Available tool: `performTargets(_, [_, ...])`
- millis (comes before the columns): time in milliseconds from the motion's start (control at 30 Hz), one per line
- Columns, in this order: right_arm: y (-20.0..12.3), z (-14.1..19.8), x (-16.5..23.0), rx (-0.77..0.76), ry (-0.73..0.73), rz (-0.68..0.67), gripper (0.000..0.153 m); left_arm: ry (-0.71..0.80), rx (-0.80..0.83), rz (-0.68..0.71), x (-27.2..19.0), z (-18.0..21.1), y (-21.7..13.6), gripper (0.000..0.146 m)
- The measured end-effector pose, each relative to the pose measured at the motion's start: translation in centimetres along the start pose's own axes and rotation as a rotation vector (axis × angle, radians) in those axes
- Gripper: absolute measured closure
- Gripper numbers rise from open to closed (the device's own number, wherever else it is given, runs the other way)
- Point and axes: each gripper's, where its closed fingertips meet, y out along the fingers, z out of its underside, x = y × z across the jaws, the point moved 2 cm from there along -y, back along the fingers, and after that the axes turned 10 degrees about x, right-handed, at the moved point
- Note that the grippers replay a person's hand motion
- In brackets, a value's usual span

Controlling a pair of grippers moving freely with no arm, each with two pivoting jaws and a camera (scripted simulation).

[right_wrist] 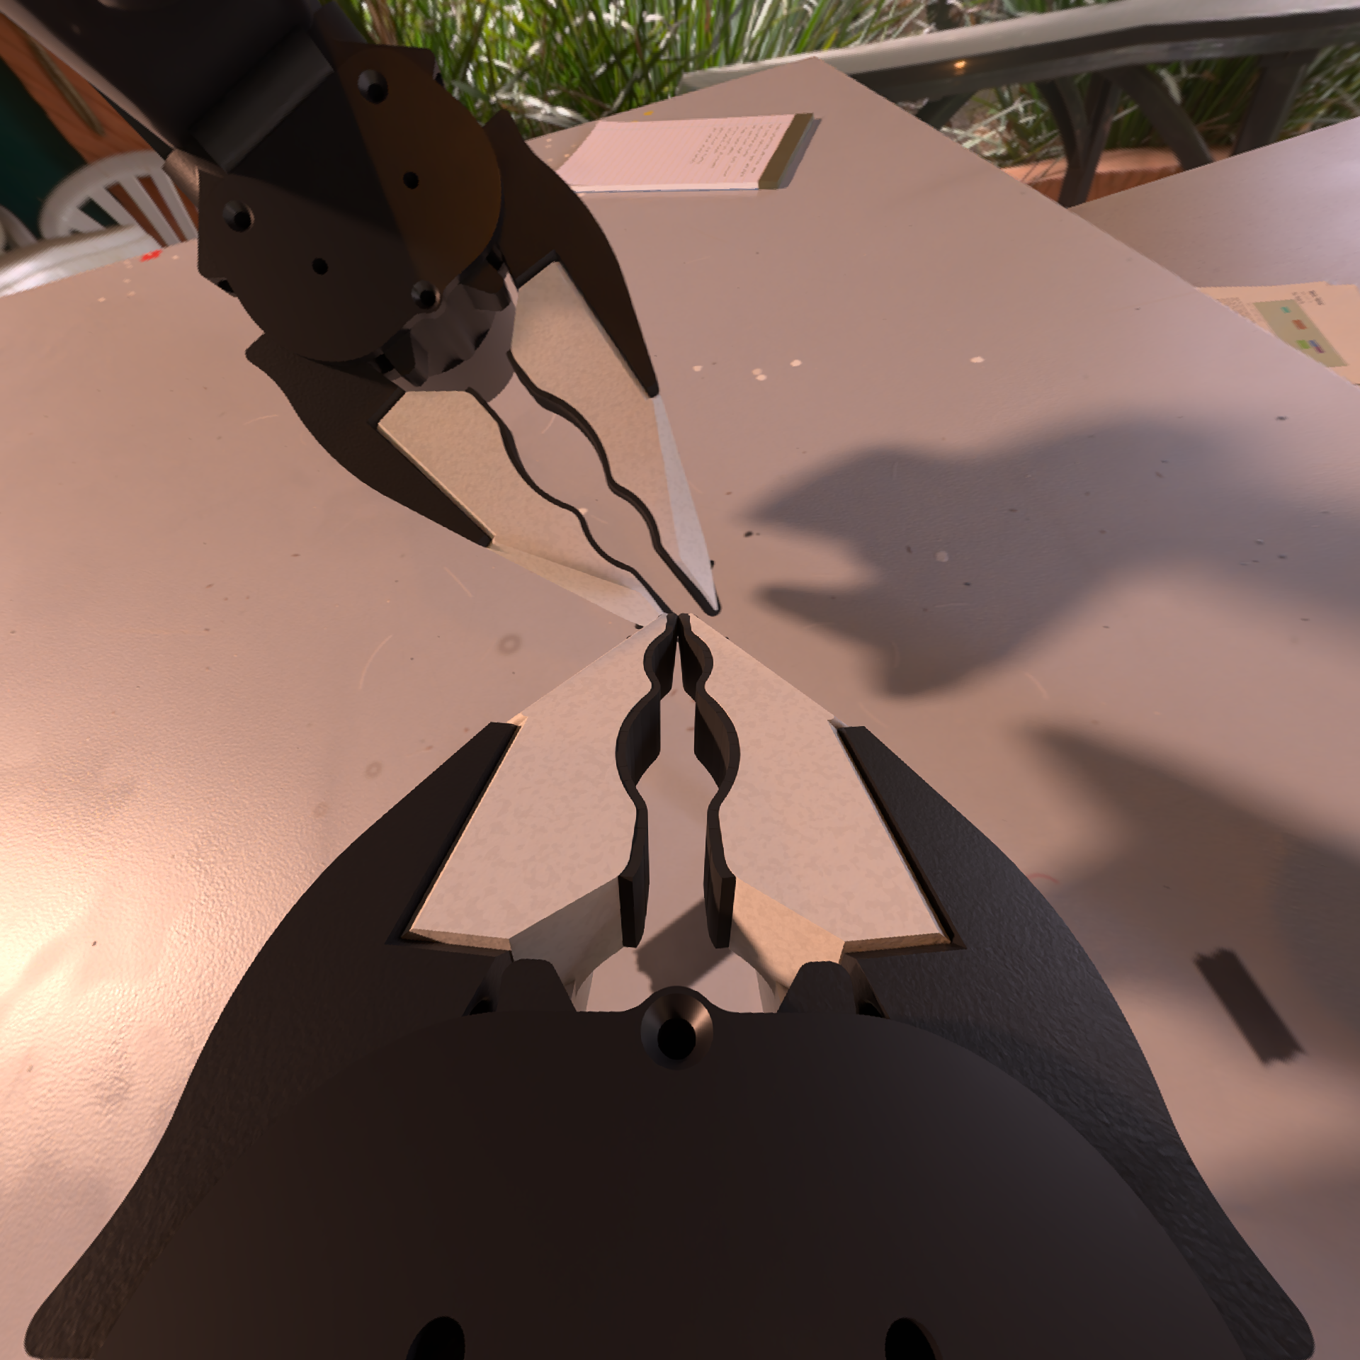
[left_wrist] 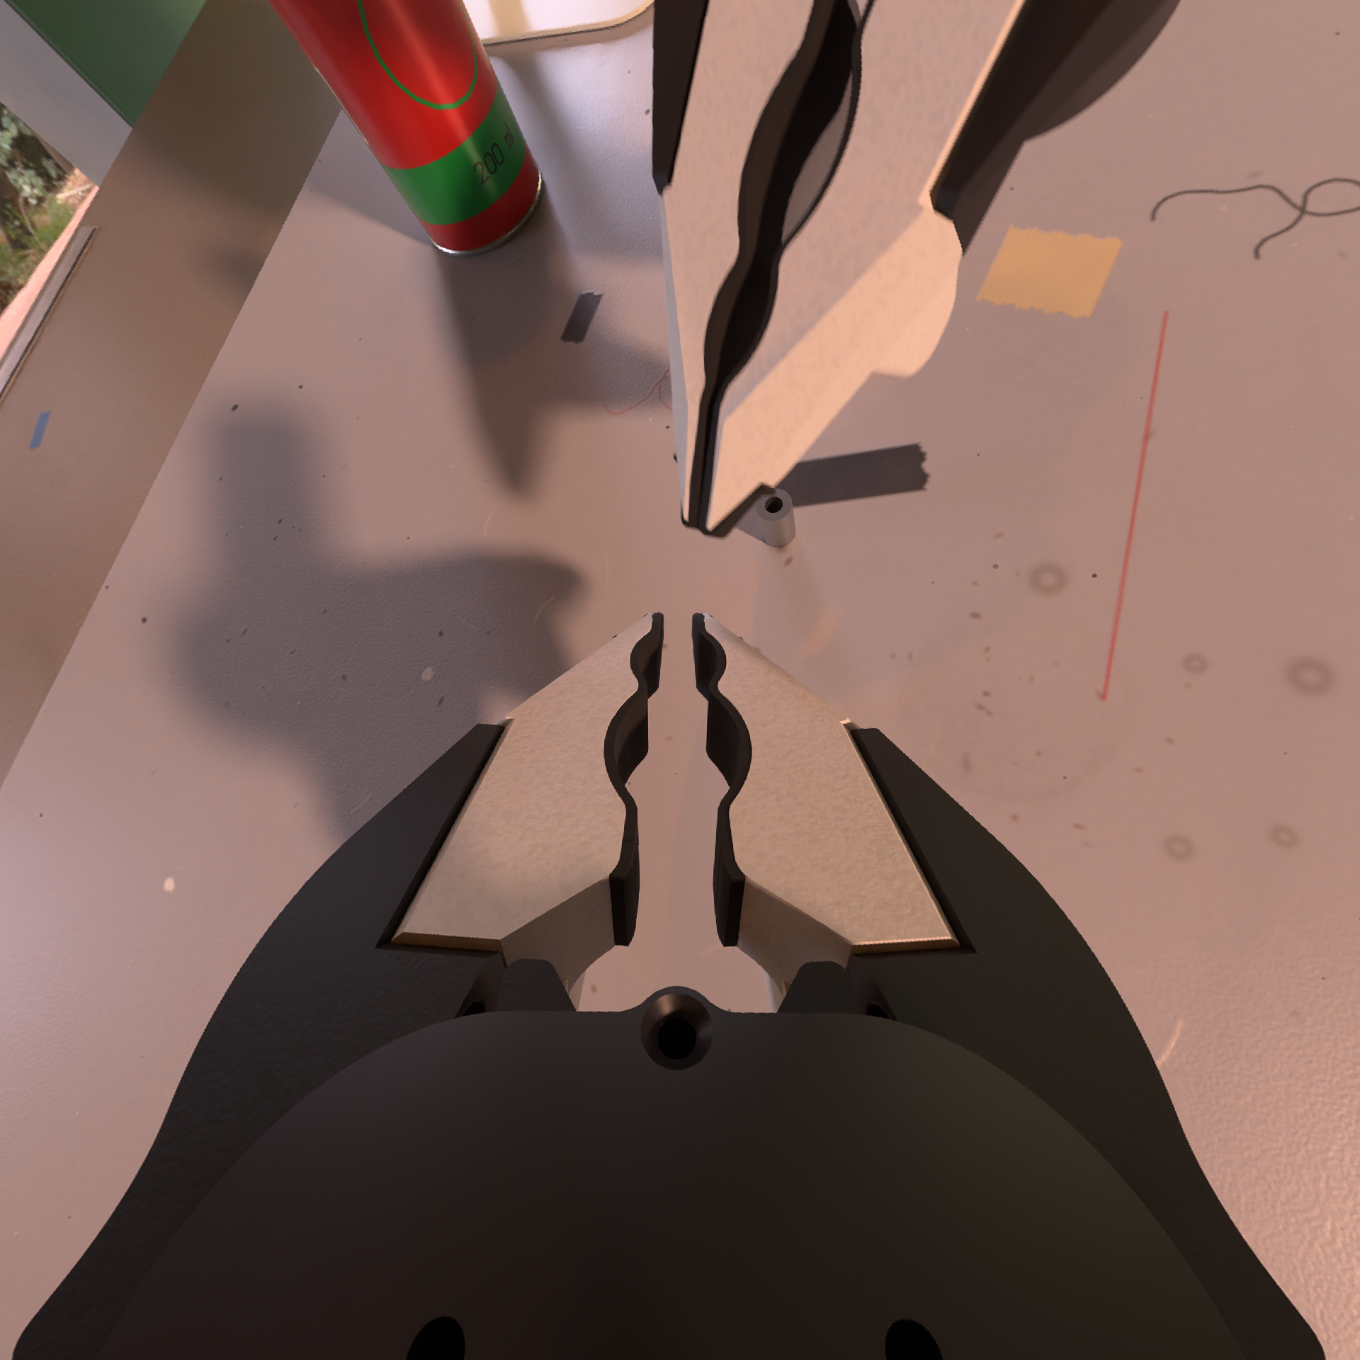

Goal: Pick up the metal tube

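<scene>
The metal tube (left_wrist: pixel 778 521) is a short grey cylinder with a hole in its top, standing upright on the brown table (left_wrist: pixel 294 662). In the left wrist view my right gripper (left_wrist: pixel 698 524) comes down from above, its tips shut together just left of the tube and hiding part of it. The tube is not between its fingers. In the right wrist view the right gripper (right_wrist: pixel 675 624) has its tips touching, and the tube is not visible. My left gripper (left_wrist: pixel 677 624) hovers a little short of the tube, empty, with a narrow gap between its fingers. It also shows in the right wrist view (right_wrist: pixel 688 607).
A red and green spray can (left_wrist: pixel 456 125) stands at the back left. A dark tape strip (left_wrist: pixel 861 471), a tan patch (left_wrist: pixel 1049 272), a black string (left_wrist: pixel 1266 206) and a red line (left_wrist: pixel 1133 508) mark the table. A notepad (right_wrist: pixel 692 151) lies far off.
</scene>
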Motion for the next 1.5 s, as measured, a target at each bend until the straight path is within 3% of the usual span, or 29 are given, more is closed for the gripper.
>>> performTargets(200, [-2.2,0.1,-1.3,0.086,-0.092,0.110,0.147,-0.019,-0.004,0.009,0.1,0.0,0.0,0.138])
performTargets(400, [-2.7,2.3,-1.6,0.259,-0.140,0.081,0.144,-0.028,-0.007,0.014,0.1,0.0,0.0,0.138])
performTargets(733, [-1.6,4.6,-1.5,0.405,-0.197,0.088,0.134,-0.041,-0.017,0.020,0.2,0.1,-0.1,0.138])
performTargets(1167, [0.3,6.3,-1.9,0.479,-0.225,0.131,0.129,-0.072,-0.098,0.005,0.7,-0.6,-1.2,0.142])
performTargets(1500, [1.2,6.6,-1.9,0.479,-0.233,0.141,0.141,-0.101,-0.107,-0.031,1.5,-0.5,-1.6,0.144])
